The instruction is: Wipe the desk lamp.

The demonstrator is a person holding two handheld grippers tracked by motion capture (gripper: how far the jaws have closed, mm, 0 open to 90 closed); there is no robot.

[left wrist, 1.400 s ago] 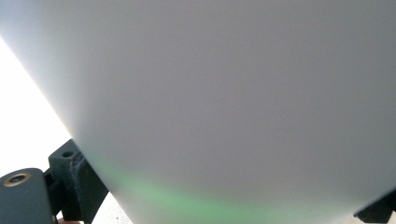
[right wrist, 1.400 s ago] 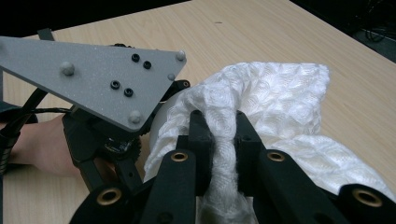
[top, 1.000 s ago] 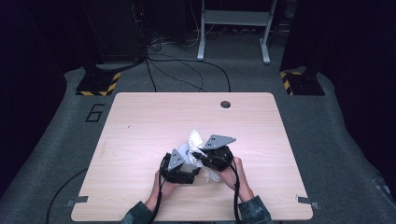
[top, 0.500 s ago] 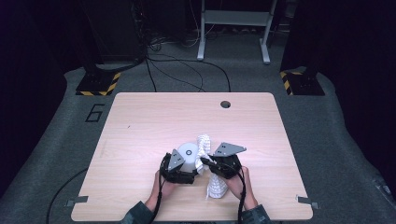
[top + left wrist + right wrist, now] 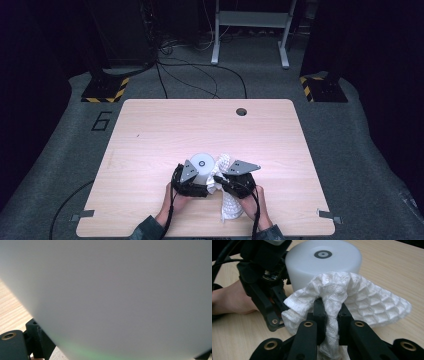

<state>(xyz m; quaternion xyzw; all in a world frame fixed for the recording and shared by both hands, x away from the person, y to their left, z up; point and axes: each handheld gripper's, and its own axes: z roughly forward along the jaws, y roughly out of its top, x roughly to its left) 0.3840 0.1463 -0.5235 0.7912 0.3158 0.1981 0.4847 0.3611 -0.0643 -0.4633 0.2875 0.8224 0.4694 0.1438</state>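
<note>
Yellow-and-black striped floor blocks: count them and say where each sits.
2. One striped block lies on the grey floor beyond the table's far left corner; the other lies beyond its far right corner. More may be hidden in the dark surroundings.

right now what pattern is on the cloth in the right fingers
White cloth with a raised diamond waffle weave, clearest in the right gripper view.

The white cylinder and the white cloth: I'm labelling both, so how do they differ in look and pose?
The white cylinder is smooth and rigid, with a ring mark on its flat top; the white cloth is quilted and crumpled. The cylinder stands upright on the table; the cloth drapes limp against the cylinder's side. The left gripper is at the cylinder; the right gripper pinches the cloth. Both are white.
</note>
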